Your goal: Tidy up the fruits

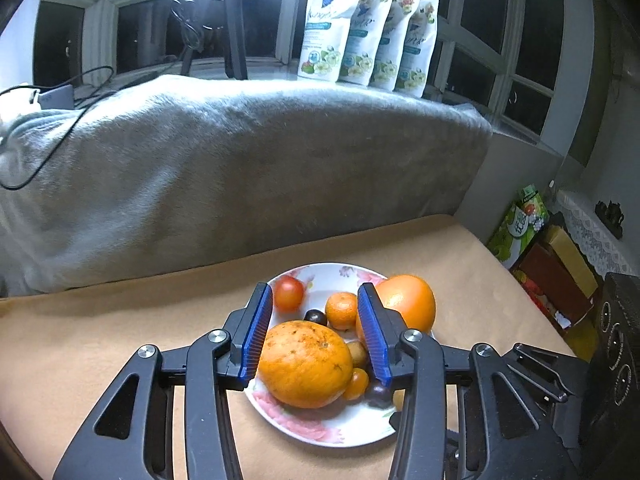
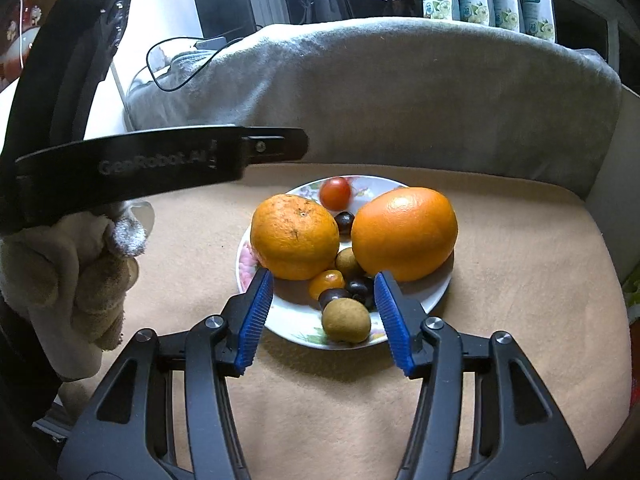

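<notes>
A flowered white plate [image 1: 320,428] [image 2: 296,328] on a tan cloth holds a speckled orange [image 1: 306,364] [image 2: 294,236], a smooth orange [image 1: 408,304] [image 2: 404,232], a red tomato [image 1: 289,293] [image 2: 335,192], a small mandarin [image 1: 341,310], dark grapes [image 2: 360,286] and a brown round fruit [image 2: 346,320]. My left gripper [image 1: 316,300] hovers open over the plate. The speckled orange lies between its blue pads, with a gap on the right side. My right gripper [image 2: 323,280] stands open at the plate's near rim, with the brown fruit and grapes between its fingers, untouched.
A grey blanket-covered backrest [image 1: 240,168] rises behind the tan cloth [image 1: 100,328]. White pouches [image 1: 368,32] and a tripod [image 1: 230,20] stand on the sill. Boxes [image 1: 552,272] sit at the right. A gloved hand [image 2: 80,280] holds the left tool's black housing [image 2: 160,164].
</notes>
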### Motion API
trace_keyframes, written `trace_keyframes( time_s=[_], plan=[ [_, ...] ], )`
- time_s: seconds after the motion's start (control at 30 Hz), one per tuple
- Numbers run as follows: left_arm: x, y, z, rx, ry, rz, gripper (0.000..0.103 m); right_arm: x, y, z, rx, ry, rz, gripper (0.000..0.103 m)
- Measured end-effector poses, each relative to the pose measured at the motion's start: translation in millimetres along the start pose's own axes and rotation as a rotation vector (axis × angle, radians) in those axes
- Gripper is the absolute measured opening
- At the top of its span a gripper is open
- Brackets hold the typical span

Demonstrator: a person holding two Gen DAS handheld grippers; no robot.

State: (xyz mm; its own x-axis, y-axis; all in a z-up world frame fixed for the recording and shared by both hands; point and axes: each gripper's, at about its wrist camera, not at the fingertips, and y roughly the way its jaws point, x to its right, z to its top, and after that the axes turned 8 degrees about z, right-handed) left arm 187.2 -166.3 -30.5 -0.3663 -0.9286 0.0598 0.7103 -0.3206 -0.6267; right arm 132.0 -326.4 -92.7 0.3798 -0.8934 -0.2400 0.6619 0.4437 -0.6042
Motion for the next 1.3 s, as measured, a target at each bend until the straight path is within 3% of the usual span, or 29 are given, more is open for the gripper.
trace_keyframes(
  time_s=[0.17, 0.23, 0.37, 0.57, 0.63, 0.7, 0.73, 1.0, 1.3],
  plan=[
    [-5.4, -18.1, -2.0, 0.023, -0.010, 0.007, 0.044, -5.5, -9.1, -2.9, 0.012, 0.002, -0.004, 0.055],
    [-6.3, -27.3, -4.2, 0.040, -0.013, 0.013, 0.052, -7.4, -13.3, -3.5, 0.018, 0.007, -0.009, 0.056],
    [-6.2, -46.1, -9.6, 0.067, -0.008, 0.025, 0.054, -9.6, -28.2, -6.8, 0.050, 0.019, -0.022, 0.069],
    [-8.0, -72.5, -20.3, 0.100, -0.008, 0.042, 0.066, -19.2, -49.3, -10.3, 0.082, 0.012, -0.049, 0.070],
    [-7.9, -80.5, -24.8, 0.110, -0.003, 0.048, 0.068, -22.8, -55.0, -11.8, 0.088, 0.006, -0.063, 0.075],
    [-8.2, -88.9, -29.9, 0.118, -0.003, 0.055, 0.074, -26.4, -61.8, -14.5, 0.105, 0.004, -0.075, 0.090],
    [-8.7, -92.6, -33.1, 0.121, -0.004, 0.057, 0.076, -28.3, -65.7, -15.8, 0.115, 0.004, -0.078, 0.091],
    [-8.5, -116.8, -54.4, 0.140, -0.019, 0.109, 0.082, -36.3, -84.6, -22.1, 0.135, 0.006, -0.157, 0.093],
    [-4.2, -135.3, -64.0, 0.155, -0.019, 0.157, 0.089, -33.3, -95.1, -26.6, 0.149, 0.043, -0.186, 0.093]
  ],
)
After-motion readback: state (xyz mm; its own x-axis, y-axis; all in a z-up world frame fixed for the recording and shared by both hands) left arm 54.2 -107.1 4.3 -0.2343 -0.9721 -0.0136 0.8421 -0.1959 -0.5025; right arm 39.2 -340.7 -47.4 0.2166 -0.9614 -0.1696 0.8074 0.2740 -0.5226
